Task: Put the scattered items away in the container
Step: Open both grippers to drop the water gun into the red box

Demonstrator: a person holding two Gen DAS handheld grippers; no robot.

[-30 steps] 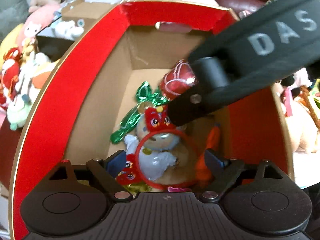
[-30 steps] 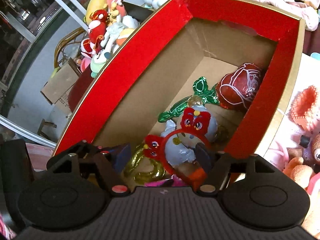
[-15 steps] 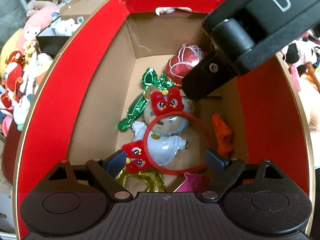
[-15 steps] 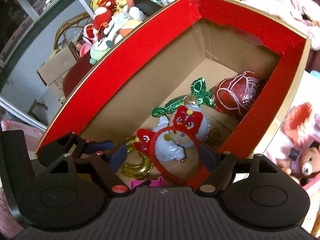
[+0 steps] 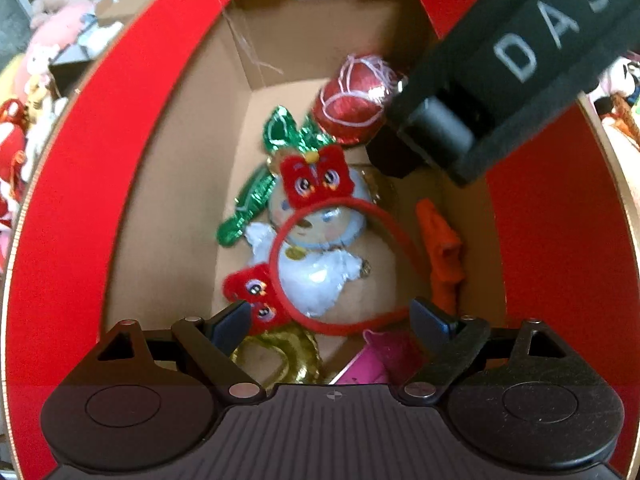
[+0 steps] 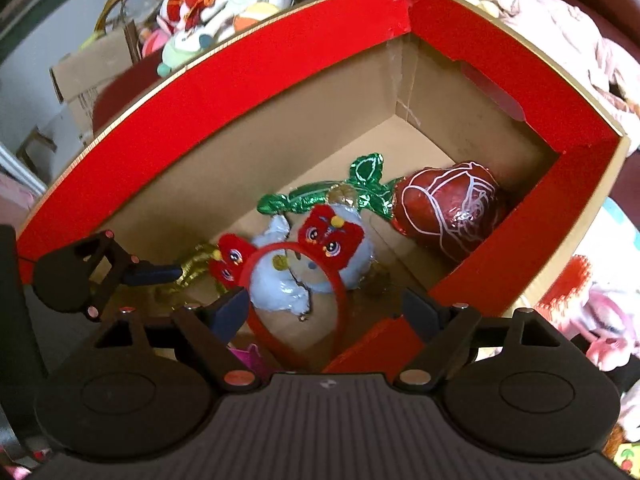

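Observation:
A cardboard box with red flaps [image 5: 80,208] [image 6: 240,92] holds a red headband with two lion faces [image 5: 312,176] [image 6: 332,236], a blue foil doll balloon [image 5: 320,276] [image 6: 280,284], a red foil rose with green leaves [image 5: 352,108] [image 6: 452,208], an orange piece [image 5: 440,252] and a gold foil piece [image 5: 288,352]. My left gripper [image 5: 332,320] is open and empty above the box's near end. My right gripper [image 6: 324,308] is open and empty over the box; its body shows at the upper right of the left wrist view [image 5: 500,68].
Plush toys [image 6: 224,4] and a smaller cardboard box [image 6: 92,68] crowd the far left outside the box. Pink plush and a red knitted item [image 6: 576,292] lie to the right. A dark red sofa with pink cloth [image 6: 560,28] stands behind.
Both grippers have drawn back and risen from the box, so more of its floor and contents show. The headband and other items lie still inside.

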